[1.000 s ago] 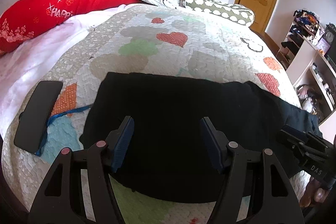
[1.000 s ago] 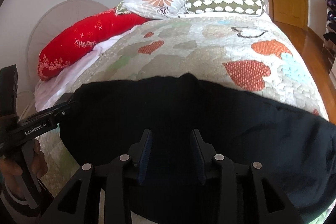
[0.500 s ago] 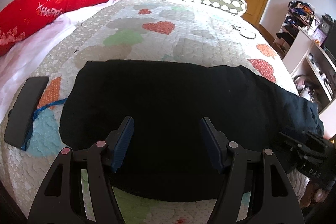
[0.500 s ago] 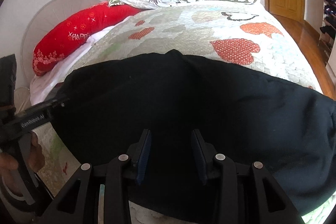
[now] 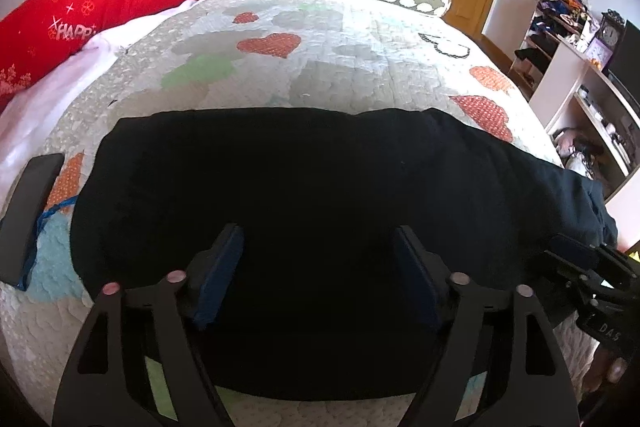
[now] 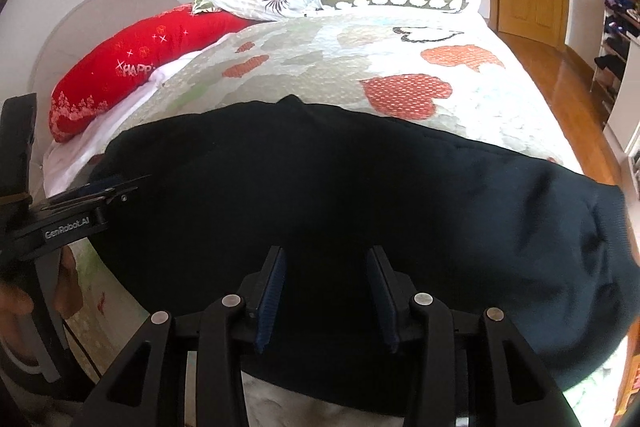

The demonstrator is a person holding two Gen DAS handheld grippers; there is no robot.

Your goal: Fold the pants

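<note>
The black fabric pants (image 5: pixel 312 211) lie flat across the near end of the bed's quilted heart-patterned coverlet (image 5: pixel 320 67), stretched left to right as one long dark band that already looks doubled leg on leg. I judge I am between folds: the garment is laid out and smoothed, and the crosswise fold has not yet been made.

My left gripper (image 5: pixel 316 279) hangs over the middle of the band with its blue-padded fingers (image 5: pixel 218 279) spread wide and nothing between them. My right gripper (image 6: pixel 326 301) hovers over the cloth nearer the other end, its fingers parted by a narrower gap and likewise empty.

Next, I think each gripper has to drop to an edge of the fabric and pinch it, so one end can be carried over the other. The near hem sits just below my fingers, so the reach is short, but the cloth is soft and a shallow pinch could take only the top layer.

The left wrist view shows a flat black rectangular object (image 5: pixel 28 215) on the coverlet beside the pants' left end, and cluttered white shelves (image 5: pixel 576 67) off the bed; the right view shows neither. The right wrist view instead shows the pants' right end (image 6: pixel 580 267) bulging thick over the bed's edge, and the wooden floor (image 6: pixel 568 83).
</note>
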